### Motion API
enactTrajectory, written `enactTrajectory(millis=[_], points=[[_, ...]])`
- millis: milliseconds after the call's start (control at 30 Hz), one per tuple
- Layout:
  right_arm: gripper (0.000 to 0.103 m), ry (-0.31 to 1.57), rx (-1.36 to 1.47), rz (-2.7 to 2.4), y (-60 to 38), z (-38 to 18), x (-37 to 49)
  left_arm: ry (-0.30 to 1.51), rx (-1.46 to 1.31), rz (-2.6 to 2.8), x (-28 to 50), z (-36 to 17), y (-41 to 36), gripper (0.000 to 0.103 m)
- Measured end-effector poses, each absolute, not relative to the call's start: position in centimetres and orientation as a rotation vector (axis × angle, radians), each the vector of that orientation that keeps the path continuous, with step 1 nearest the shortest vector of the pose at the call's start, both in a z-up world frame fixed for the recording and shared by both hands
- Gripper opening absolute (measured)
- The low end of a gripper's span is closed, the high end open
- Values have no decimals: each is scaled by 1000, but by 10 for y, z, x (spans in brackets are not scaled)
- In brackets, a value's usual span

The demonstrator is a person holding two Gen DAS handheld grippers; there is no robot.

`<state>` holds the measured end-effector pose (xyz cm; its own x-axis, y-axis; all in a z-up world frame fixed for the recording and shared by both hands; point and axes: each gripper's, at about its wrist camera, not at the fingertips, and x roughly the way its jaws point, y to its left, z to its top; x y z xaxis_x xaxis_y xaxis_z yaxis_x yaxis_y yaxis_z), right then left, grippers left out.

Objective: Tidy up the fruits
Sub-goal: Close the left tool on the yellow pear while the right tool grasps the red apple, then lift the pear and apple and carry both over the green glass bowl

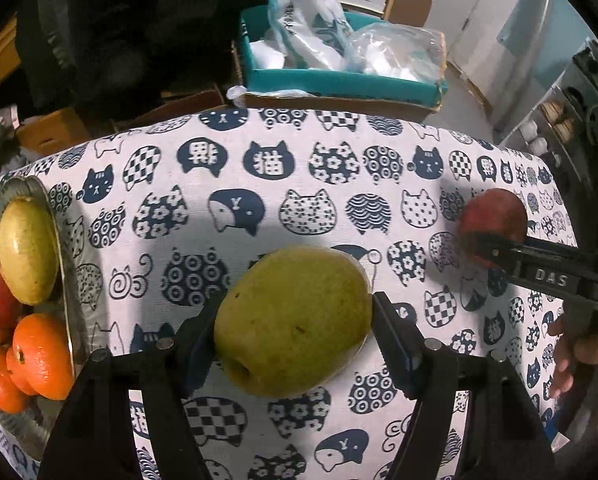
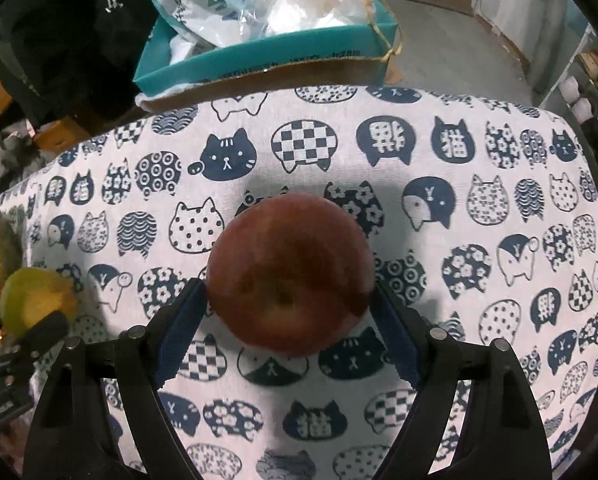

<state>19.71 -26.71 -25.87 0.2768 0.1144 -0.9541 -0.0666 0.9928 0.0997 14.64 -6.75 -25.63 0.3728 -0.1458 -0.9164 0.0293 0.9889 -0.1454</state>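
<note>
Left gripper [image 1: 293, 320] pinches the green pear [image 1: 293, 320] at frame centre, above the cat-print cloth [image 1: 299, 168]; right gripper [image 2: 289, 300] clamps the red apple [image 2: 289, 272] likewise. I judge both firm, smooth-skinned, bruisable: hold across the widest girth. Pear's long axis runs lower left to upper right, calyx toward camera. Fruit plate [image 1: 65, 256] at left edge.

I see a cat-print tablecloth [image 1: 299, 168] spread over the table. Beyond its far edge sits a teal box [image 1: 339, 80] stuffed with plastic bags [image 1: 319, 20], on brown cardboard [image 1: 339, 102].
</note>
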Motion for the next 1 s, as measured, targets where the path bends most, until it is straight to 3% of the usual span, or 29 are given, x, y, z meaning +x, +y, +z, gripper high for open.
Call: enactTrajectory(millis=[133, 200, 467, 1000], points=[[82, 1268, 17, 108, -264, -263, 202, 1182, -115, -111, 145, -256, -63, 73], [76, 1261, 7, 110, -263, -262, 202, 1177, -113, -109, 143, -254, -61, 73], [75, 1241, -63, 107, -256, -257, 192, 1158, -133, -108, 141, -243, -53, 73], [75, 1089, -67, 130, -252, -186, 156, 1051, -146, -114, 123, -191, -46, 73]])
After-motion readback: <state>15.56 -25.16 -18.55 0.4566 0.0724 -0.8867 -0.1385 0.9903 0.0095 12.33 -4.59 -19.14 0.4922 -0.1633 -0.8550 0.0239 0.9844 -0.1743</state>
